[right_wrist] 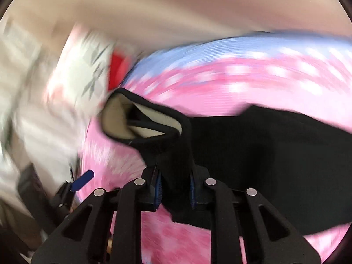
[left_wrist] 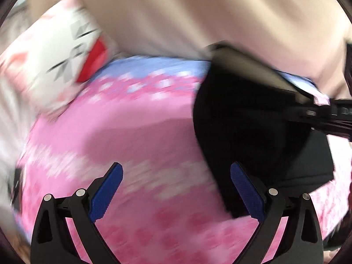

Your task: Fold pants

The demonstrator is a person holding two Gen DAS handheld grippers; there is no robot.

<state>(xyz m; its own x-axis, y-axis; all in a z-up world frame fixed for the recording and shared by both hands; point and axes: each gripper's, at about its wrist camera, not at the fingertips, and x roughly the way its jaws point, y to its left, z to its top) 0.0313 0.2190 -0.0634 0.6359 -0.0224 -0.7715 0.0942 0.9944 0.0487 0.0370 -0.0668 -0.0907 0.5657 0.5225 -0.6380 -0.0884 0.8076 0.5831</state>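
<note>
Bare pink bedspread between pillow and pants.

You've got black pants lying on the pink floral bedsheet, mostly flat w/ one part bunched and lifted off the sheet. Cuff or waist end, can't tell which, gapes open toward the sheet's pillow side, cream lining showing inside. Both views blurred, so no finer detail.

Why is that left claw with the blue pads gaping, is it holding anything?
Open and empty: the left gripper has its blue pads spread wide, with only the pink bedspread showing between them; the black pants lie beside it.
</note>
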